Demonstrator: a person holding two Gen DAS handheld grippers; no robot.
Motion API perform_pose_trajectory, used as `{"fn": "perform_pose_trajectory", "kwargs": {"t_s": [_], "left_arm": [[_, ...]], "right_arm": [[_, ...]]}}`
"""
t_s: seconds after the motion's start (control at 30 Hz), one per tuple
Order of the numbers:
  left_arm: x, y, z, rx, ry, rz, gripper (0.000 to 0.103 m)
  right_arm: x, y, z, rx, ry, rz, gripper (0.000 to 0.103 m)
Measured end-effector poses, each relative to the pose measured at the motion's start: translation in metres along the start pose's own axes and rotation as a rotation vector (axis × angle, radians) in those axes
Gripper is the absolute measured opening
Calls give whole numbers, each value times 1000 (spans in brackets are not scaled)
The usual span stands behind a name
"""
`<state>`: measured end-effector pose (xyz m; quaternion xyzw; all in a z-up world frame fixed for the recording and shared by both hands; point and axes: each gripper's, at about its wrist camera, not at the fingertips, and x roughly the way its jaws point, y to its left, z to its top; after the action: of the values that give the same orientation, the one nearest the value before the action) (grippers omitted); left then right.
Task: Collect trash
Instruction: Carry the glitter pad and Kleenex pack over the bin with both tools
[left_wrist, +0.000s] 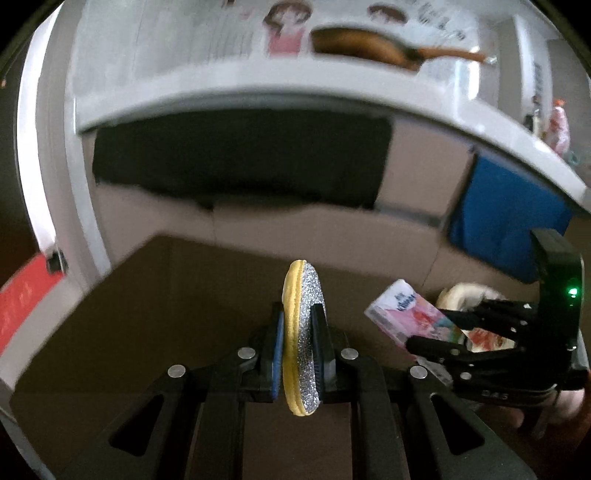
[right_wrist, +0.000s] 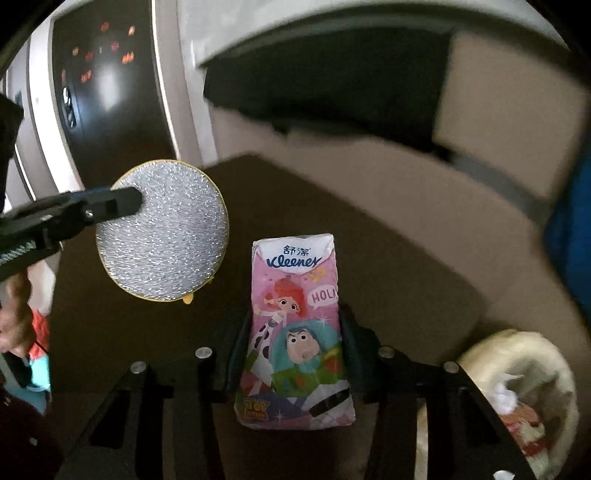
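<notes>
Above the brown cardboard box flap (right_wrist: 332, 258), the Kleenex tissue pack (right_wrist: 295, 332) stands pinched at its sides in the right gripper (right_wrist: 295, 354), while the left gripper (left_wrist: 298, 354) clamps a round silver-and-yellow scouring pad (left_wrist: 303, 339) on edge. Both loads look ready for the white trash basket (right_wrist: 554, 354) at lower right; carry each well over its rim before letting go, one at a time

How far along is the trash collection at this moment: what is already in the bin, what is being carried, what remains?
Done: the cream bin already holds crumpled white and red scraps. In hand: the left gripper is clamped on a round silver scouring pad, and the right gripper grips a pink tissue pack; both are lifted off the brown surface. Left: neither item has been dropped in the bin yet.
</notes>
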<state>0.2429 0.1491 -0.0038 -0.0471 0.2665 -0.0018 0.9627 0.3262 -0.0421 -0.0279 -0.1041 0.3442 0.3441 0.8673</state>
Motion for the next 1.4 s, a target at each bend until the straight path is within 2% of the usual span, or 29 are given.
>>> {"fn": "perform_pose_trajectory", "kwargs": {"t_s": [0.17, 0.3, 0.47, 0.63, 0.87, 1.1, 1.23, 1.4], "left_arm": [[-43, -45, 26, 67, -167, -12, 14], [-70, -77, 40, 101, -246, -64, 14], [-89, -113, 52, 131, -315, -118, 14], [-97, -148, 55, 152, -339, -174, 14], [-88, -186, 51, 171, -309, -239, 14], [-60, -209, 42, 167, -230, -304, 14], [-28, -220, 27, 167, -140, -324, 14], [29, -234, 2, 139, 25, -374, 14]], "right_arm": [[-79, -17, 1, 47, -148, -59, 42], [-132, -28, 1, 63, -243, -133, 42], [-187, -43, -8, 97, -326, -217, 42], [-221, -49, -20, 106, -374, -298, 42], [-257, -72, -41, 140, -413, -369, 42], [-255, -98, -56, 205, -409, -394, 43], [-245, -117, -67, 260, -393, -379, 43], [-224, -140, -77, 307, -357, -378, 43]]}}
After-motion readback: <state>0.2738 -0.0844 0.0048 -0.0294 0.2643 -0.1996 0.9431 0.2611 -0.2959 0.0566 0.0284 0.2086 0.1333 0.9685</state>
